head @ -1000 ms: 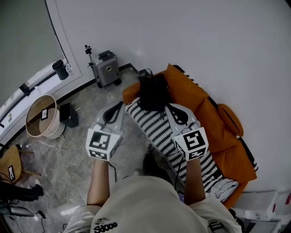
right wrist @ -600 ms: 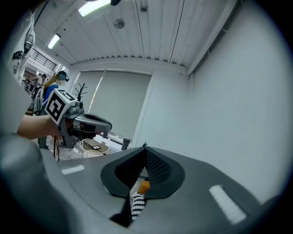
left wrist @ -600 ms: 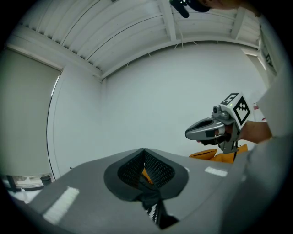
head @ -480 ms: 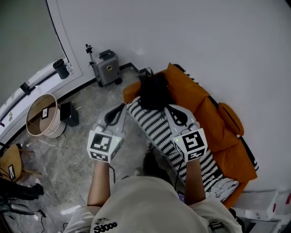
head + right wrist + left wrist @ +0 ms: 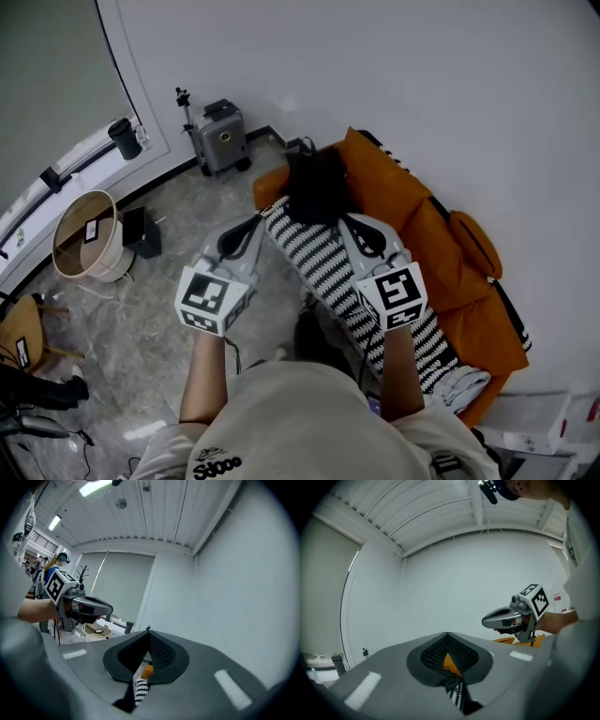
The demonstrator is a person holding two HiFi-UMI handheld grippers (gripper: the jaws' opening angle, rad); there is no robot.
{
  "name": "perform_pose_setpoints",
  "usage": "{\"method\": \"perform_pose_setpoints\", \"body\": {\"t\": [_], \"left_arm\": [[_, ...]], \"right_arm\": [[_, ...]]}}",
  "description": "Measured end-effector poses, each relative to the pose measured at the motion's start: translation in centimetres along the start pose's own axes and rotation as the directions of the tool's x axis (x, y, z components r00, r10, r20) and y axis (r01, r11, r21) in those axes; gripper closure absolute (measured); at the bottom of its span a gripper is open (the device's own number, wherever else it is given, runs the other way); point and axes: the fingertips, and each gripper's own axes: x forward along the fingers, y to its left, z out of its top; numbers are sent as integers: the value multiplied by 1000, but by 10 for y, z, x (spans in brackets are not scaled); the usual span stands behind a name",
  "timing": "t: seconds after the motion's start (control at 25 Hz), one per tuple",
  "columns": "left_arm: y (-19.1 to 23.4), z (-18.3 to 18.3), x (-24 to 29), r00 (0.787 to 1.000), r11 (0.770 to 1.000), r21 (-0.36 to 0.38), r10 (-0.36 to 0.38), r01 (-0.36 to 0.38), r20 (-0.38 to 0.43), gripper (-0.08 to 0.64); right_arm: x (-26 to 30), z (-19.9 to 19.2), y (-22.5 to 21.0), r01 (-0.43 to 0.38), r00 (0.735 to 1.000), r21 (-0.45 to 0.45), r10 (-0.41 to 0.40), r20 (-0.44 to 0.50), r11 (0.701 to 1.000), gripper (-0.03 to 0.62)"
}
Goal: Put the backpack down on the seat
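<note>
The black backpack [image 5: 317,185] rests on the far end of the orange sofa [image 5: 441,246], against its backrest and over the edge of the black-and-white striped blanket [image 5: 330,262]. My left gripper [image 5: 250,224] hovers over the floor just left of the sofa, short of the backpack, shut and empty. My right gripper [image 5: 346,222] hangs above the striped blanket, just short of the backpack, also shut with nothing in it. In the left gripper view the jaws [image 5: 447,634] meet, with orange and stripes showing beyond. The right gripper view shows the same closed tips [image 5: 148,631].
A grey suitcase [image 5: 223,139] and a small tripod [image 5: 184,103] stand by the wall beyond the sofa. A round wicker basket [image 5: 86,239] and a black box [image 5: 142,234] sit on the marble floor to the left. A wooden chair [image 5: 19,339] is at far left.
The left gripper has drifted slightly back and left. The right gripper and the backpack have hardly moved.
</note>
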Motion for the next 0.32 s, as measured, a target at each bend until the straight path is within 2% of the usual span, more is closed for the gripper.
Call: {"method": "perform_pose_setpoints", "body": {"t": [0.32], "left_arm": [[-7, 0, 6, 1000, 999, 23, -28, 28, -7, 551]], "right_arm": [[3, -7, -3, -1, 1000, 9, 1, -3, 1000, 591]]}}
